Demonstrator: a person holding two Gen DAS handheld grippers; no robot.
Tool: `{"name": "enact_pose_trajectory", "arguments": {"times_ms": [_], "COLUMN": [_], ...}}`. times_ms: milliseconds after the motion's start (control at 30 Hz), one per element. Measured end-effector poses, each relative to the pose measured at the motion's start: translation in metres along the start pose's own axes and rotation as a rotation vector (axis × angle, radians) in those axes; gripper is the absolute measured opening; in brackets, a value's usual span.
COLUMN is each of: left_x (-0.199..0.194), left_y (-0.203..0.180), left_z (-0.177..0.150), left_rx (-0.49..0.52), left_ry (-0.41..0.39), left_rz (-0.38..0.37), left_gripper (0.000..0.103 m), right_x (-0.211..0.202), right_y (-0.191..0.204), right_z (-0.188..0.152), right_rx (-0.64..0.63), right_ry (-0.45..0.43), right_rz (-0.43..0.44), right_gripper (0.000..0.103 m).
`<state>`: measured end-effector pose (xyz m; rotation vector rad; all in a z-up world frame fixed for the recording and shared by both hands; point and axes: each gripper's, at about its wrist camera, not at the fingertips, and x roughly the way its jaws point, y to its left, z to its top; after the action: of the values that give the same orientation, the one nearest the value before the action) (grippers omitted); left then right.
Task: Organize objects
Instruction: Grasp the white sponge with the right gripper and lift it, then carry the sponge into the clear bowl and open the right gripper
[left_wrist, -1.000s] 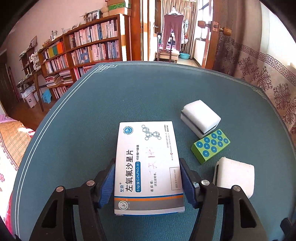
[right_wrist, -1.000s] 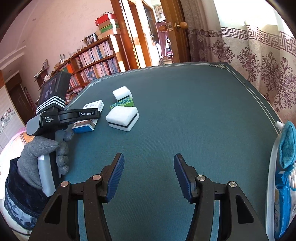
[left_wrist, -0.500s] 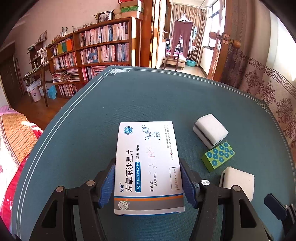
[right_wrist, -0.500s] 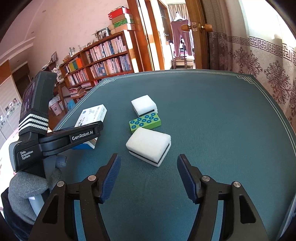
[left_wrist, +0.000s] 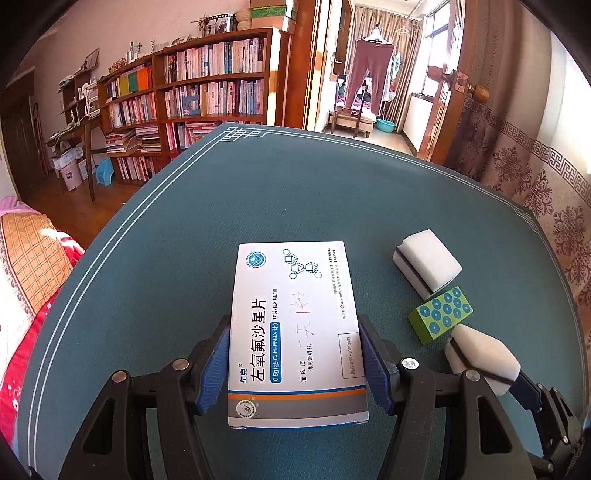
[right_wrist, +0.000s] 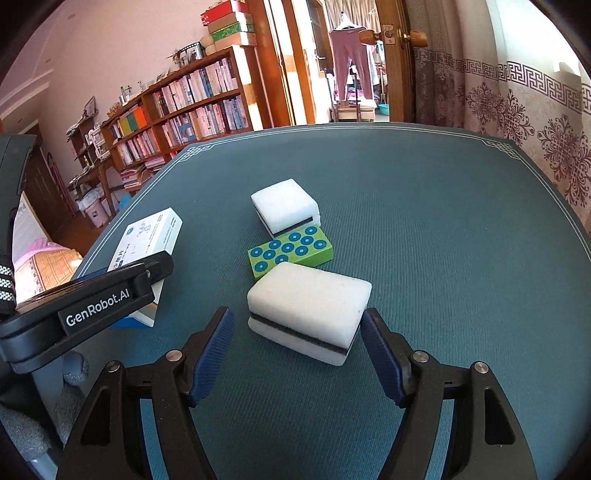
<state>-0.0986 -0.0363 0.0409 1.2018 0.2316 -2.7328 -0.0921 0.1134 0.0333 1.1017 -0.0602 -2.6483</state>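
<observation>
A white medicine box (left_wrist: 291, 280) with blue print rests on the teal table (left_wrist: 258, 192), and my left gripper (left_wrist: 294, 325) is shut on its long sides. To its right lie a far white sponge (left_wrist: 428, 264), a green block with blue dots (left_wrist: 441, 319) and a near white sponge (left_wrist: 480, 358). In the right wrist view the near sponge (right_wrist: 310, 299) sits between the tips of my right gripper (right_wrist: 297, 317). Its jaws are opening and the pads do not press on the sponge. Behind it lie the green block (right_wrist: 291, 251) and the far sponge (right_wrist: 284, 203).
The left gripper's black body (right_wrist: 92, 306) and a grey gloved hand (right_wrist: 22, 424) fill the left of the right wrist view. Beyond the table stand bookshelves (left_wrist: 203, 92), a doorway (left_wrist: 369, 92) and a patterned curtain (right_wrist: 517, 110). A bed (left_wrist: 26, 266) lies past the left edge.
My right gripper has moved forward to the sponge group and its jaws have widened, so the near sponge now lies between its tips. The left gripper still holds the box.
</observation>
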Motion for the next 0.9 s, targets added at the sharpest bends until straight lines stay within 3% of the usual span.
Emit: {"name": "enact_pose_trajectory", "arguments": {"times_ms": [467,567,900], "left_x": [-0.001,-0.001,-0.006], "left_y": [0.002,0.002,-0.004], "left_z": [-0.002,-0.002,-0.002], "left_rx": [0.0,0.004,0.02], "left_ry": [0.004,0.005,-0.003], "left_rz": [-0.013,-0.018,-0.054], "left_gripper": [0.067,0.067,0.067], "right_x": [0.005,0.002,-0.026], "right_y": [-0.006,-0.006,-0.012], "right_z": [0.002,0.001,-0.007], "right_rx": [0.035,0.037,0.041], "right_ry": [0.005,-0.003,-0.064], "right_rz": [-0.002,0.002,-0.016], "right_gripper": [0.072,0.068,0.068]}}
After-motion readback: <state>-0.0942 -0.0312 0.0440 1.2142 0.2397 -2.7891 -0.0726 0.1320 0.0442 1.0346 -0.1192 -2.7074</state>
